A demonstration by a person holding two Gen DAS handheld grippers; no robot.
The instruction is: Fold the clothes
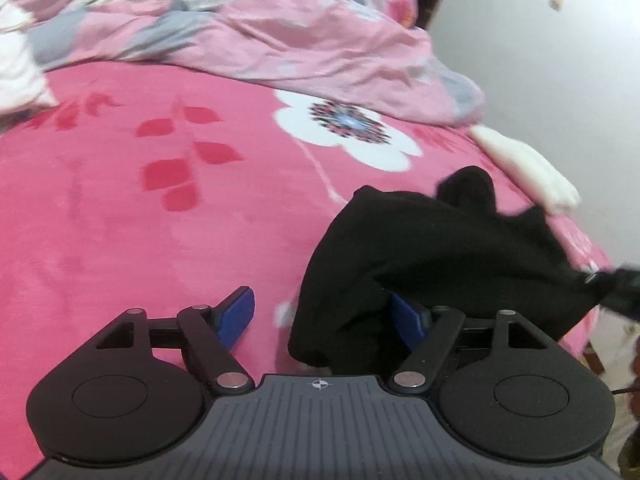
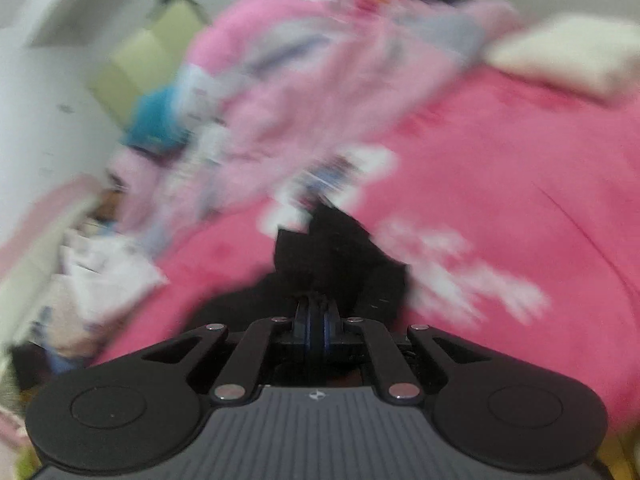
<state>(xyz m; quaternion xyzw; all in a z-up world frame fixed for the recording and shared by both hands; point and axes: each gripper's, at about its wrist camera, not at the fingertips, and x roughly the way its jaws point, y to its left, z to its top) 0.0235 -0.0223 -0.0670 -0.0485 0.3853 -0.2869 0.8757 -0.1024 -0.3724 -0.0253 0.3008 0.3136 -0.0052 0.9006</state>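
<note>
- Black garment (image 1: pixel 432 256): lies bunched on the pink floral blanket (image 1: pixel 160 208), on the near side of the blanket's large white flower (image 1: pixel 344 128) and close to the blanket's edge by the wall.
- Left gripper (image 1: pixel 324 316): fingers spread wide, nothing pinched. One blue pad (image 1: pixel 236 314) stands clear over bare blanket; the other pad (image 1: pixel 408 320) is partly covered by a fold of the garment draped across it — the cloth sits at that finger, not clamped between the two.
- Right gripper (image 2: pixel 316 320): fingers pressed together, pinching the black garment, which rises directly ahead of the tips. This view is heavily blurred.
- Pink patterned duvet (image 1: pixel 280 40): crumpled on the far side of the white flower.
- White cloth (image 1: pixel 528 168): beside the garment at the blanket's edge.
</note>
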